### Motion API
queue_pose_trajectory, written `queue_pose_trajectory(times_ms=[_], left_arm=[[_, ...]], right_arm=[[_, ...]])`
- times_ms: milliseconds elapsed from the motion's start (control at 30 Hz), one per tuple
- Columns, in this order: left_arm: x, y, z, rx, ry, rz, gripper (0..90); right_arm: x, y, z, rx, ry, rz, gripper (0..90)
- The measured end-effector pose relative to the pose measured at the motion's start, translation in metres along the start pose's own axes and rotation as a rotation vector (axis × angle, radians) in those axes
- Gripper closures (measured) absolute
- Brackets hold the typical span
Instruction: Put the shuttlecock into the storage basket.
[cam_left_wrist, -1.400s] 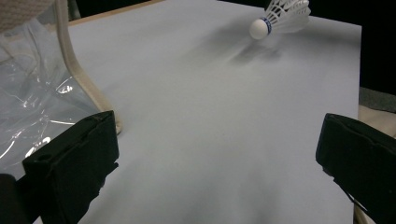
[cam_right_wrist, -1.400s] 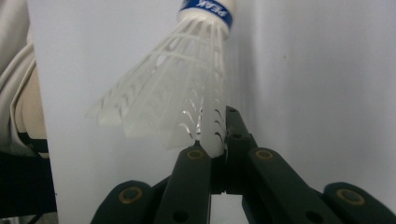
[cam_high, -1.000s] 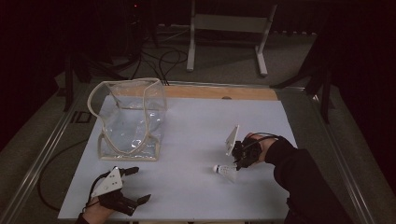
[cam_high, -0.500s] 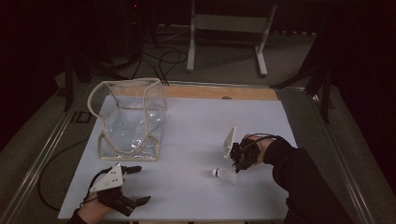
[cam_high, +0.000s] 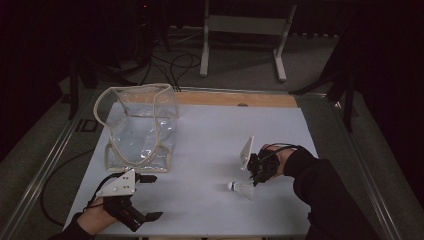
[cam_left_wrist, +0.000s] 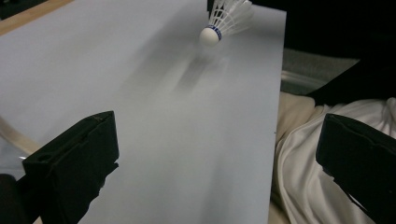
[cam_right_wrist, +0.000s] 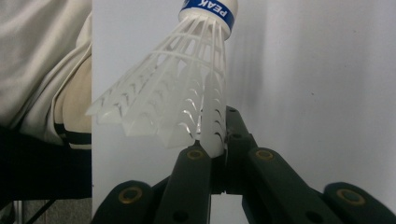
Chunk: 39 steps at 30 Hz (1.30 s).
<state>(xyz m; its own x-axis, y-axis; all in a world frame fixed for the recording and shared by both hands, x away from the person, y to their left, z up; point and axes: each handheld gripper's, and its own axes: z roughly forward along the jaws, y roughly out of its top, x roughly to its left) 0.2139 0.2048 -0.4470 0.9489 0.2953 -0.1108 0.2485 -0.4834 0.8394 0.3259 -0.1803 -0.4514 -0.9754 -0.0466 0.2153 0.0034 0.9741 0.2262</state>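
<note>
A white plastic shuttlecock (cam_high: 241, 188) with a blue band on its cork hangs just above the white table (cam_high: 200, 150) at the near right. My right gripper (cam_high: 256, 176) is shut on the rim of its skirt. In the right gripper view the shuttlecock (cam_right_wrist: 187, 98) points cork-up away from the closed right gripper (cam_right_wrist: 215, 142). At the near left my left gripper (cam_high: 152, 196) is held above the table, open and empty. In the left gripper view the left gripper (cam_left_wrist: 217, 158) faces across the table toward the shuttlecock (cam_left_wrist: 224, 18), which is far off.
A clear plastic bag (cam_high: 142, 127) with beige trim stands open at the table's far left. A wooden strip (cam_high: 235, 99) runs along the far edge. A metal stand (cam_high: 245, 30) and cables are on the floor beyond. White cloth (cam_left_wrist: 299, 154) lies past the table's near edge.
My left gripper has lifted a little above the table, still open. The right gripper and the shuttlecock have barely moved.
</note>
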Motion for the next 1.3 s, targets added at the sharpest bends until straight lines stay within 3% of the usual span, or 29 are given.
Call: queue_pose_trajectory(times_ms=[167, 500, 900, 1300], left_arm=[[0.001, 0.019, -0.005, 0.019, 0.032, 0.004, 0.4], [0.003, 0.056, -0.006, 0.109, -0.019, 0.058, 0.4], [0.009, 0.096, 0.008, 0.203, -0.054, 0.134, 0.4], [0.014, 0.120, 0.029, 0.284, -0.085, 0.184, 0.4]], right_arm=[[0.000, -0.001, -0.001, -0.009, 0.003, -0.003, 90.0], [0.002, -0.003, -0.004, -0.014, 0.001, 0.000, 90.0], [0.003, -0.002, -0.006, -0.015, 0.010, -0.005, 90.0], [0.003, 0.002, -0.006, -0.012, 0.013, -0.016, 90.0]])
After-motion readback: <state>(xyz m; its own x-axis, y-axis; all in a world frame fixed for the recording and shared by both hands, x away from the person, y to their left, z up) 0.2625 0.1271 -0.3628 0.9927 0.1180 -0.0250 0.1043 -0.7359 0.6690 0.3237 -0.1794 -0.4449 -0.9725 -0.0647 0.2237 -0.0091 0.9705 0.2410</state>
